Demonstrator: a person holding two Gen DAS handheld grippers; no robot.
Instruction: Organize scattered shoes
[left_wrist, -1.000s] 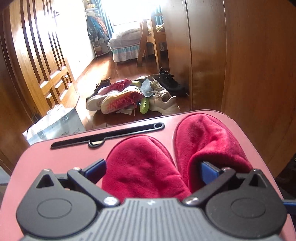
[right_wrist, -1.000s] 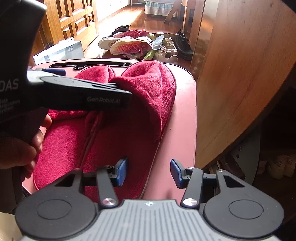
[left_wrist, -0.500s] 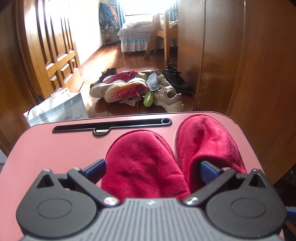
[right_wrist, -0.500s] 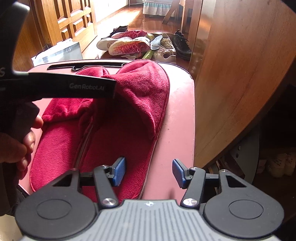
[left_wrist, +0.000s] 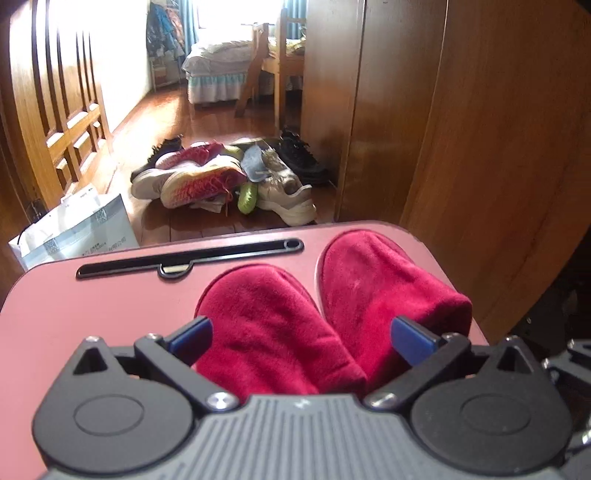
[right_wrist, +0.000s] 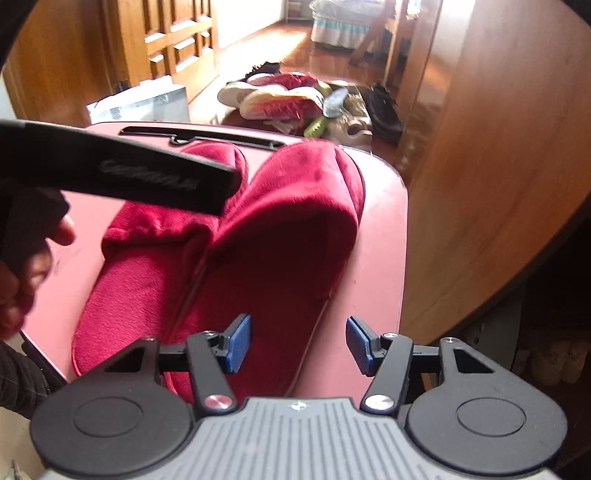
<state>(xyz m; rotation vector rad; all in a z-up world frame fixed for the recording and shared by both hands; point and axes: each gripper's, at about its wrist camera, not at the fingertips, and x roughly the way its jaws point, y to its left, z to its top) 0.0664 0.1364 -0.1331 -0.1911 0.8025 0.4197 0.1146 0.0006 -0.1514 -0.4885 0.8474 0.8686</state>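
Note:
Two red plush slippers lie side by side on a pink table (left_wrist: 92, 314), toes pointing away: the left slipper (left_wrist: 266, 321) and the right slipper (left_wrist: 373, 280). My left gripper (left_wrist: 301, 334) hovers over their uppers with its jaws wide apart, and the pads are not pressing. From the right wrist view, one of its fingers (right_wrist: 207, 184) hangs above the left slipper (right_wrist: 140, 266). My right gripper (right_wrist: 299, 345) is at the heel of the right slipper (right_wrist: 280, 236). Its jaws are opening, with the heel's edge below the left pad and nothing gripped.
A pile of scattered shoes (left_wrist: 221, 177) lies on the wooden floor beyond the table. A white bag (left_wrist: 81, 229) stands at the left by a wooden door. A wooden cabinet panel (left_wrist: 498, 147) rises close on the right. A hand (right_wrist: 22, 280) holds the left gripper.
My left gripper has lifted and drawn back toward the left, off the slippers' uppers. The right gripper's jaws have widened a little. The slippers have stayed in place.

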